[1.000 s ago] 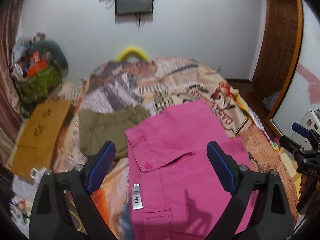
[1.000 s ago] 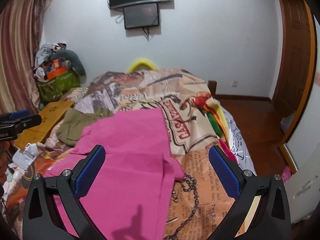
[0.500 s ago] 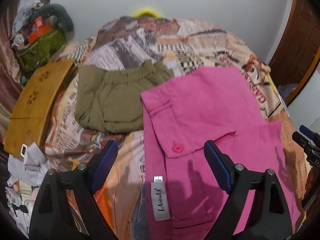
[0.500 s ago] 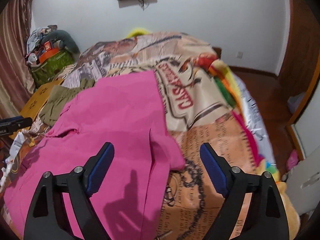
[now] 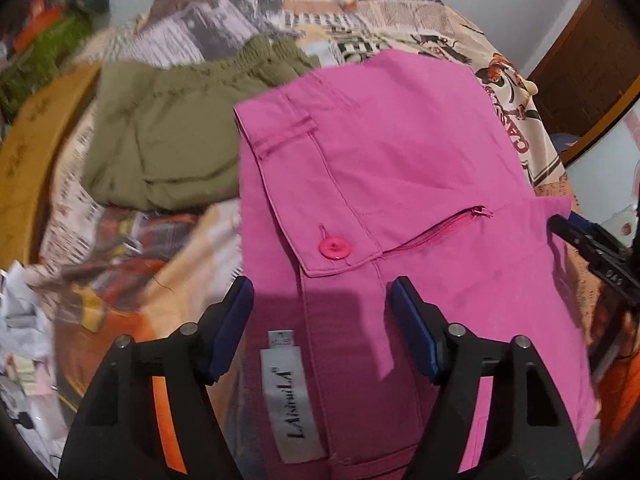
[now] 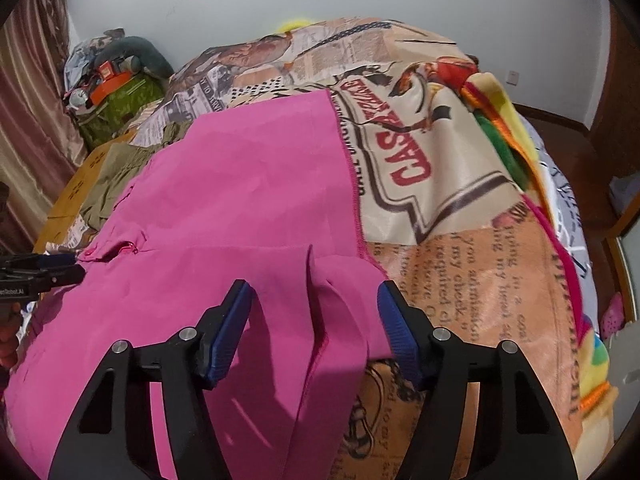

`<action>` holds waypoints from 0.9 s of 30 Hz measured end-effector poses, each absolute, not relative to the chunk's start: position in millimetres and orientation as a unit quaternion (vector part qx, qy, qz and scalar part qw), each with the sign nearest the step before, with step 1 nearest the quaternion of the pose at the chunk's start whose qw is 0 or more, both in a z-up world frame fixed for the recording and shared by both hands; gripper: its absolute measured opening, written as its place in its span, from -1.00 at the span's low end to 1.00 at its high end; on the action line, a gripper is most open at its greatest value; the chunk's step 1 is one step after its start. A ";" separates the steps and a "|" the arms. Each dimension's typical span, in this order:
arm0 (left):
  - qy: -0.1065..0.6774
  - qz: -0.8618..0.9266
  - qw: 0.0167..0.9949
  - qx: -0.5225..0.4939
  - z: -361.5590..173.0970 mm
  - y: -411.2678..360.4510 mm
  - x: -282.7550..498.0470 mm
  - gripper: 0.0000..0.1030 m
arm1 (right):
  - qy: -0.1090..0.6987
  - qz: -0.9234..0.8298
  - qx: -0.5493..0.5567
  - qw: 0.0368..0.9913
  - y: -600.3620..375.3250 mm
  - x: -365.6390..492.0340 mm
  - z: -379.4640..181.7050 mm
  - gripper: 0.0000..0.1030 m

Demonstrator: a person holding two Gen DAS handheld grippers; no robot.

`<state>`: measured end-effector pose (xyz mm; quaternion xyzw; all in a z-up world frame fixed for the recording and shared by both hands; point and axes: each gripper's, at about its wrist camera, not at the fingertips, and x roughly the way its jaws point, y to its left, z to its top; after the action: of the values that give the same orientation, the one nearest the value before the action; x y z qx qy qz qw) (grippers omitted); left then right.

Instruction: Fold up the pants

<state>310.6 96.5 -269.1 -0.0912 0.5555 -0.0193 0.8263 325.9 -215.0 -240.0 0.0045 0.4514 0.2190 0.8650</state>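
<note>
The pink pants (image 5: 400, 168) lie spread on the bed (image 6: 460, 264), on its newspaper-print cover, directly under and ahead of both tools.

The left tool (image 5: 322, 312) hangs over the waistband end. Its jaws stand apart and have just been closing, with pink cloth and the white brand label (image 5: 294, 404) lying between them but neither blue pad visibly pressing on fabric. Only this view shows the waistband details: one pink button (image 5: 334, 249) just ahead of the tool, one zip (image 5: 444, 229) ahead and to its right, and a belt loop farther ahead. It also gives the fuller look at one olive-green garment (image 5: 160, 148) ahead to the left, touching the pants' far left edge, and a mustard-yellow piece (image 5: 24, 160) beyond that at the bed's side.

The right tool (image 6: 314, 312) hangs over the opposite end, where a raised fold of pink cloth (image 6: 340, 292) sits between its jaws — these too are apart and have just been closing, pads not clearly on the fabric. Only this view shows the pants' stitched right edge running away ahead, the bright fleece blanket (image 6: 504, 120) ahead to the right, and the heap of bags and clutter (image 6: 116, 80) far ahead to the left by the curtain.

Each view catches the other tool at its edge — two tools in all, one pair of pink pants.
</note>
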 end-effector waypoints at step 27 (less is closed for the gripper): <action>0.542 0.016 0.840 -0.027 -276.6 84.5 307.0 0.25 | 0.491 0.213 -0.051 0.843 -198.7 341.2 -269.5 -0.92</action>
<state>307.0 84.5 -276.6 -0.0270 0.5424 0.0159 0.8395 341.2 -198.7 -269.5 -0.0510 0.4911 0.2128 0.8432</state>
